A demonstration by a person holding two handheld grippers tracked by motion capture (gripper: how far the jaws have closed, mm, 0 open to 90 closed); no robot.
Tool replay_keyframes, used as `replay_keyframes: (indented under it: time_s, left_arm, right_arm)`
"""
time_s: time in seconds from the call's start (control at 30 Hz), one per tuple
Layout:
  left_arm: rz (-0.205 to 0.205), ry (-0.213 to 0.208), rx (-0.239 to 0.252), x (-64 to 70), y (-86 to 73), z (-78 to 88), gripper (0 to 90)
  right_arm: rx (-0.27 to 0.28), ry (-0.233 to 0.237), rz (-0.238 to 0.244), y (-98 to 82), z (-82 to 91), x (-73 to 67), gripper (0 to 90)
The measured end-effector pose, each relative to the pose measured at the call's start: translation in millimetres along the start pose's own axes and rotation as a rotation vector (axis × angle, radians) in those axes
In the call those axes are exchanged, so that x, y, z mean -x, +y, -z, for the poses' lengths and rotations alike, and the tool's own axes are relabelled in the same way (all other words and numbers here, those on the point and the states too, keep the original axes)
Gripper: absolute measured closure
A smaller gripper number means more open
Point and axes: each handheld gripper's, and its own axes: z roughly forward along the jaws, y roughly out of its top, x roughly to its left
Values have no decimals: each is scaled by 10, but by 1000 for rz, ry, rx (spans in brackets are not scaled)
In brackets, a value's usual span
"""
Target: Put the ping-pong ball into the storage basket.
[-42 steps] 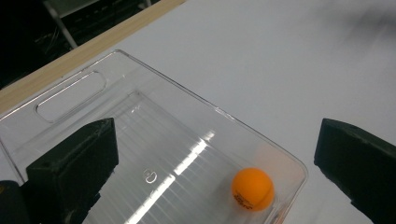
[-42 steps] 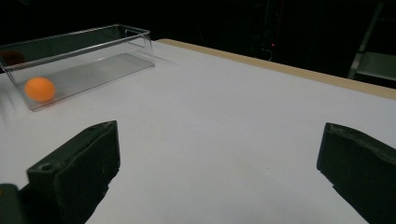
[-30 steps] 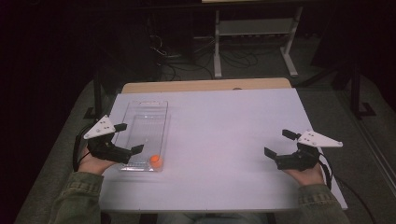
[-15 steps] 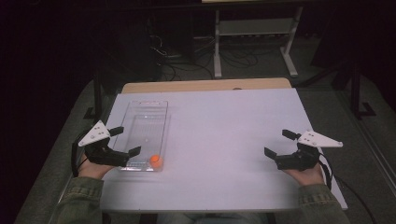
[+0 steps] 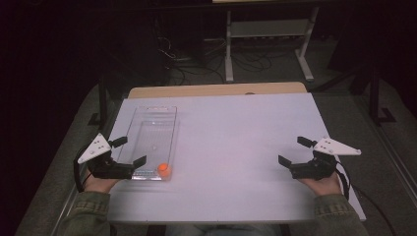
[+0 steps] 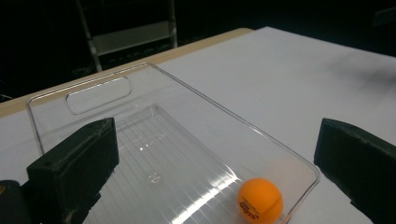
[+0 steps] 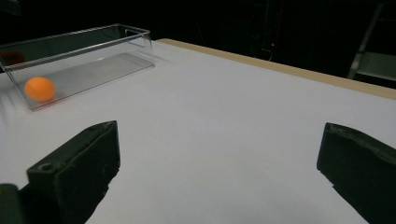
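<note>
Ball (image 5: 163, 169), small and orange, lies inside the clear tray (image 5: 147, 112) at the tray's near end, close to the corner that faces the middle of the table (image 5: 236, 128). In my left gripper view the ball (image 6: 260, 199) rests on the ribbed floor of the tray (image 6: 182, 98), near the rounded corner, with dark print on its lower side.

My left gripper (image 5: 125, 152) sits at the near end of the tray on its outer side, jaws spread wide and holding nothing; one jaw tip lies over the tray's near rim just beside the ball, the other reaches along the tray's outer long edge. My left hand (image 5: 101, 184) is just nearer than the tray, at the table's edge.

My right gripper (image 5: 294, 151) is well apart from the tray, toward the opposite side of the table, about level with the tray's near end. Its jaws are also wide apart and empty, above bare white surface. From that side the tray (image 7: 93, 39) appears as a long clear box with the ball (image 7: 39, 88) at its near end.

Beyond the ball, the tray stretches away across the table, with a handle slot (image 6: 98, 94) cut in its far end. Past the tray's far end runs a tan strip (image 5: 216, 90) of table edge, and behind that a dark floor with cables (image 5: 196, 51) and a pale metal stand (image 5: 268, 34).
</note>
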Motion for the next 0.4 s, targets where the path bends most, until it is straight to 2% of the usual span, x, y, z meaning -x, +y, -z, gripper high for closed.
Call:
replay_keyframes:
  time_s: [0.23,0.4]
  left_arm:
    - [15,20,14,-33,-25,51,0]
    - [8,20,10,-34,-43,47,0]
  right_arm:
    - [-6,6,3,-2,-12,-10,0]
    - [-8,0,3,-4,-11,-4,0]
